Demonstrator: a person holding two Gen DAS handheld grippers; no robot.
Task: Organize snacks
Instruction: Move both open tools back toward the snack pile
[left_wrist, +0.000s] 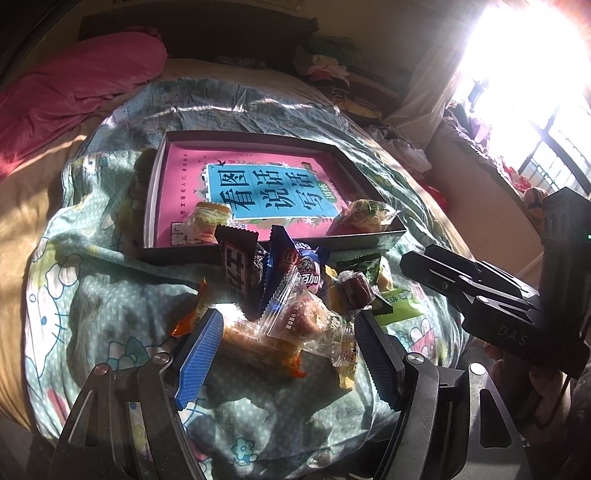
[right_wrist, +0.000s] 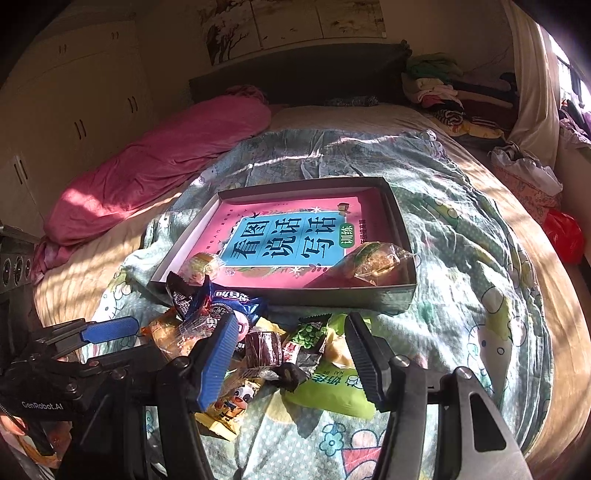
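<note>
Left gripper (left_wrist: 284, 354) fingers wide over orange-wrapped snack (left_wrist: 255, 347). Right gripper (right_wrist: 291, 363) fingers apart; only its view shows green pea packet (right_wrist: 328, 384), wardrobe (right_wrist: 74, 110).

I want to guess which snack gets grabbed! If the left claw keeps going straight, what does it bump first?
Probably the orange-wrapped snack, lying right between the open left claw pads. Depth is hard to judge.

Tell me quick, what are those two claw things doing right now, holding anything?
Left gripper: open, poised over the snack pile, gripping nothing.
Right gripper: open, hovering above the same snacks, gripping nothing.
</note>
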